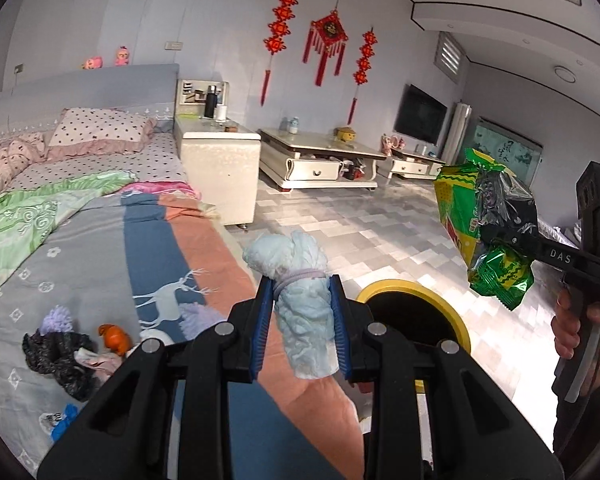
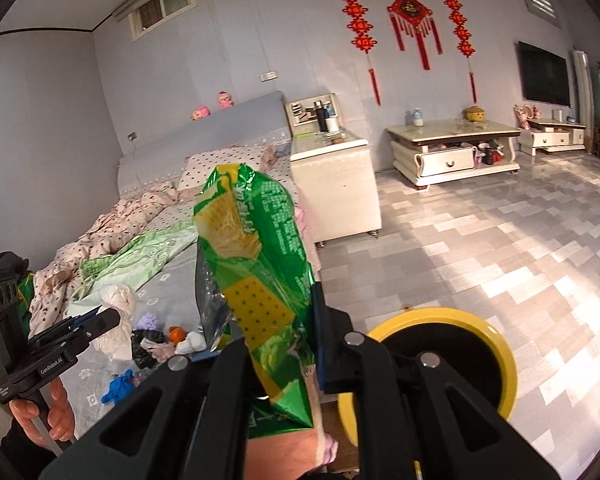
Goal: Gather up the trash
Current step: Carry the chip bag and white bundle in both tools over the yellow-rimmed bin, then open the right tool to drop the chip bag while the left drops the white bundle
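Both grippers are matte black plastic with round silver screws at the linkage joints; the left gripper (image 1: 302, 320) carries ribbed blue pads (image 1: 265, 322), the right gripper (image 2: 278, 344) likewise; white lettering marks the side bars ("DAS", "GenRobot.AI"); dark sleeves (image 1: 588, 412) cover the wrists.

Rolled pale-blue tissue wad (image 1: 306, 304), bound by a thin band, held upright above the bed edge. Crumpled green-and-yellow snack wrapper (image 2: 260, 280) suspended near the yellow-rimmed black bin (image 2: 460, 354). Further scraps (image 1: 76, 354) lie on the bedspread.
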Demonstrator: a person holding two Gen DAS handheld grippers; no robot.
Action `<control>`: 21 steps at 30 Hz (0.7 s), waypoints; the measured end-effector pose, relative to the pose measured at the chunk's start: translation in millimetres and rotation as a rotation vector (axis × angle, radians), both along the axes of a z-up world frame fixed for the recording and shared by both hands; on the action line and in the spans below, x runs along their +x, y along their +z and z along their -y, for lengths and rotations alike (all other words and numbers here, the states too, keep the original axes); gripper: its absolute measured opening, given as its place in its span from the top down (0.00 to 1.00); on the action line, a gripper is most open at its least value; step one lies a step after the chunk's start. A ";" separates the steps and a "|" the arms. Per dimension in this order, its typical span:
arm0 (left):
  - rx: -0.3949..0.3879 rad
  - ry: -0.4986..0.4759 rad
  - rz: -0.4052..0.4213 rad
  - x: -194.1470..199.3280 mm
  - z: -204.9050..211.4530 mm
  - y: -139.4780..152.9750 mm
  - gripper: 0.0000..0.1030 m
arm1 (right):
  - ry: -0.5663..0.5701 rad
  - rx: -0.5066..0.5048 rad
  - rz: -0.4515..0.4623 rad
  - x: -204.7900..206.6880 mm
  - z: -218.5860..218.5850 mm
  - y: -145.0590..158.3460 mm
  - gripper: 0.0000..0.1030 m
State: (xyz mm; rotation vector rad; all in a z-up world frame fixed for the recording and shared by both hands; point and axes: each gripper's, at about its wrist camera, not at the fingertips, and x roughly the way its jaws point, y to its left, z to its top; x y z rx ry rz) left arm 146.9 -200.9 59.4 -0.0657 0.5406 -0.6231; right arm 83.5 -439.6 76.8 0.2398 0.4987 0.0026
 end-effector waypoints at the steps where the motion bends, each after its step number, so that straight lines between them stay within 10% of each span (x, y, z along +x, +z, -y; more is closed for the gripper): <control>1: 0.003 -0.018 -0.006 5.0 12.3 -2.5 0.74 | -0.024 0.004 -0.009 1.2 11.1 -2.1 0.93; 21: 0.084 -0.271 -0.181 45.5 207.9 -95.9 0.73 | -0.278 0.115 -0.214 22.0 127.5 -106.4 0.92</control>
